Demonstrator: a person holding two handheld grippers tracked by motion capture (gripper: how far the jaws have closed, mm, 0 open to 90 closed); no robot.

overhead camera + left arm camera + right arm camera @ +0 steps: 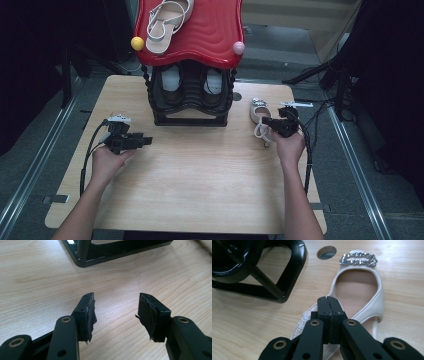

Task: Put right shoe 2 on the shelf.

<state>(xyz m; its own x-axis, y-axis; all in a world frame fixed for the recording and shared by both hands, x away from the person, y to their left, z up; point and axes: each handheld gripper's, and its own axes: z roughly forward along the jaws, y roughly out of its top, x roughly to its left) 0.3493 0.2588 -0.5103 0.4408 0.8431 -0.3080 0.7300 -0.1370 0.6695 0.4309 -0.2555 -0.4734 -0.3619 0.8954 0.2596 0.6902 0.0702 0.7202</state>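
Note:
A cream open-toe sandal with a rhinestone buckle lies on the wooden table, right of the shoe rack. My right gripper hovers over its heel end, jaws pressed together. In the right gripper view the right gripper sits just above the sandal, and the heel strap runs under it; I cannot tell whether it is pinched. My left gripper rests open at the table's left. In the left gripper view the left gripper holds nothing, only bare wood between its pads.
A black shoe rack with a red wavy top stands at the table's back. A matching sandal lies on top, and dark shoes sit on the lower shelf. A round hole is in the table beside the rack.

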